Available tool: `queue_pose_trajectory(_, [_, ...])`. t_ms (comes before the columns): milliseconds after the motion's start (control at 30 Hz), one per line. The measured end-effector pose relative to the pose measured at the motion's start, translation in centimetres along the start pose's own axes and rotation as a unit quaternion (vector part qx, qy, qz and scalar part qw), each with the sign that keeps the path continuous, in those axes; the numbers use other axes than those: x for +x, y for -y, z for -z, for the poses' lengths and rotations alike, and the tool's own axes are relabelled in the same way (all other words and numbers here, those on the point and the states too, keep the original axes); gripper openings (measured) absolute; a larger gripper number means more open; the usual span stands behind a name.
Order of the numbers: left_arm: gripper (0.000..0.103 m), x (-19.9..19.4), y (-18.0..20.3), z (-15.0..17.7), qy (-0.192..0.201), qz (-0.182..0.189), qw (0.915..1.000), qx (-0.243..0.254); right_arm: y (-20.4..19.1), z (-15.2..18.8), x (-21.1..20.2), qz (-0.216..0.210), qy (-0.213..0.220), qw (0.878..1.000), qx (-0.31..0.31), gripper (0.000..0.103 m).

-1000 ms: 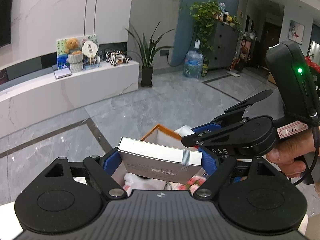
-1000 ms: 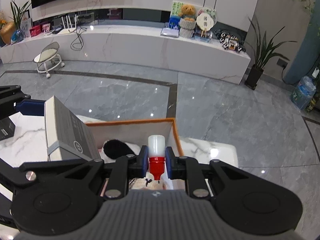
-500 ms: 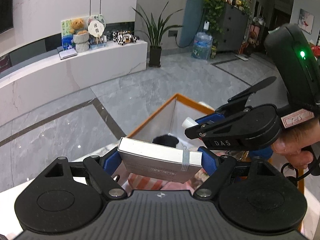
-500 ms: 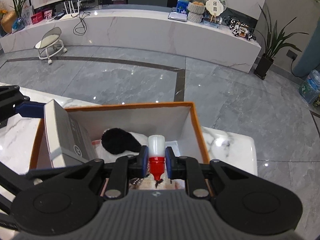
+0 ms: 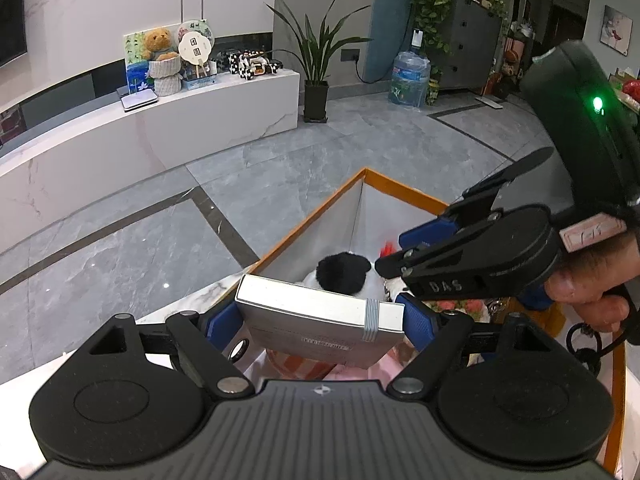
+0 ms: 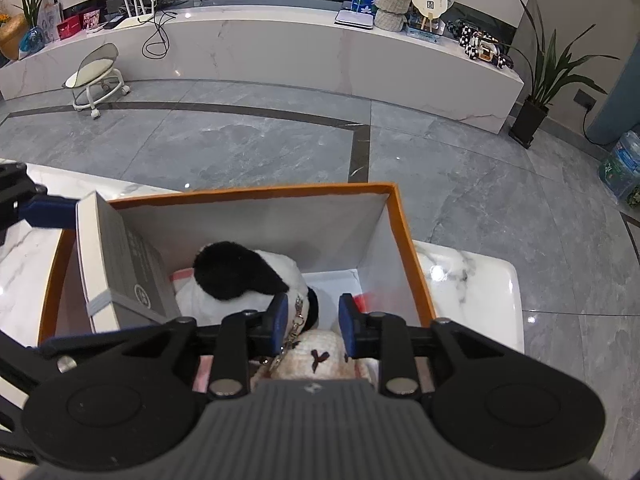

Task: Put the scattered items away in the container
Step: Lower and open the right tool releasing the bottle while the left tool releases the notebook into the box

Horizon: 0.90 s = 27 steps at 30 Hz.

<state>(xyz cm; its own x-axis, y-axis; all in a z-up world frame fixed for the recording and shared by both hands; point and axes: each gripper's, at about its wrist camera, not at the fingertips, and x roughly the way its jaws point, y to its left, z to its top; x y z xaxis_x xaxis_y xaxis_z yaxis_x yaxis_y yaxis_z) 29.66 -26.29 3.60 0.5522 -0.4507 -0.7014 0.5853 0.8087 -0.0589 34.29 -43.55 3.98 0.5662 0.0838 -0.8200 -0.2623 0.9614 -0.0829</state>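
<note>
Right gripper (image 6: 311, 326) now stands wide and empty at lower centre of its view — the red-capped bottle it pinched half a second ago is gone from between its fingers, so that item reads as dropped into the box (image 6: 412, 240). Only the left view catches a red tip (image 5: 387, 249) beside the plush (image 5: 342, 272), mid-frame, likely that bottle. Left gripper (image 5: 322, 326) still clamps the grey case (image 5: 316, 322) above the box's near edge; its release looks next. The right view shows the case (image 6: 120, 264) tilted at left, over the box's left rim, not yet down.
</note>
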Motion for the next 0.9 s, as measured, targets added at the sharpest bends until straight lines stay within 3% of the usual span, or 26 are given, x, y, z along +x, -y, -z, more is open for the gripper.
queue_pose_trajectory(167, [0.097, 0.0, -0.2, 0.0, -0.001, -0.001, 1.0000, -0.002, 0.0, 0.0, 0.0, 0.000, 0.001, 1.000, 0.000, 0.030])
queue_pose_trajectory(533, [0.100, -1.4, -0.2, -0.5, 0.046, -0.001, 0.9989, 0.001, 0.6, 0.0, -0.4, 0.002, 0.003, 1.000, 0.003, 0.030])
queue_pose_trajectory(900, [0.100, -2.1, 0.4, -0.6, 0.039, 0.005, 0.9992, 0.009, 0.3, 0.1, -1.6, 0.002, 0.008, 1.000, 0.002, 0.031])
